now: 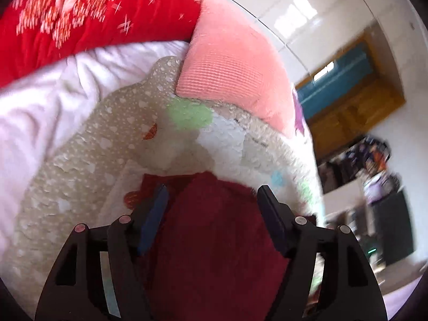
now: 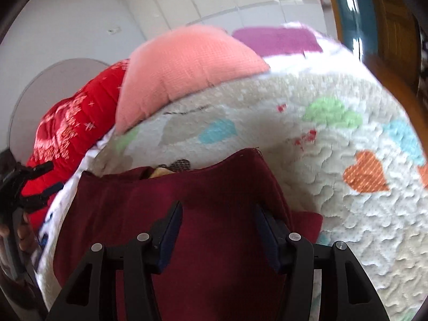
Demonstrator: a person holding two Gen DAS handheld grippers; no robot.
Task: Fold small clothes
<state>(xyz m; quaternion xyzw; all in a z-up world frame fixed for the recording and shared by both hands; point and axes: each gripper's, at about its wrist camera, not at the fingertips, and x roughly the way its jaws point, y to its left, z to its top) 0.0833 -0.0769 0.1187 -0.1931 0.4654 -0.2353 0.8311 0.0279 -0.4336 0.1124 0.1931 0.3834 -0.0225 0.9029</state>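
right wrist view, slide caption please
Open right hand-held gripper over a maroon fabric garment on a heart-patterned quilted bedspread.

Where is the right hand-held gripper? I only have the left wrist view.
Observer: The right hand-held gripper is open just above the dark red garment, gripping nothing.
Operator: Does that camera see my left one?
Observer: Yes, the left hand-held gripper shows at the picture's left edge, in front of the red blanket.
Operator: What's right of the garment?
Observer: An orange heart on the quilt.
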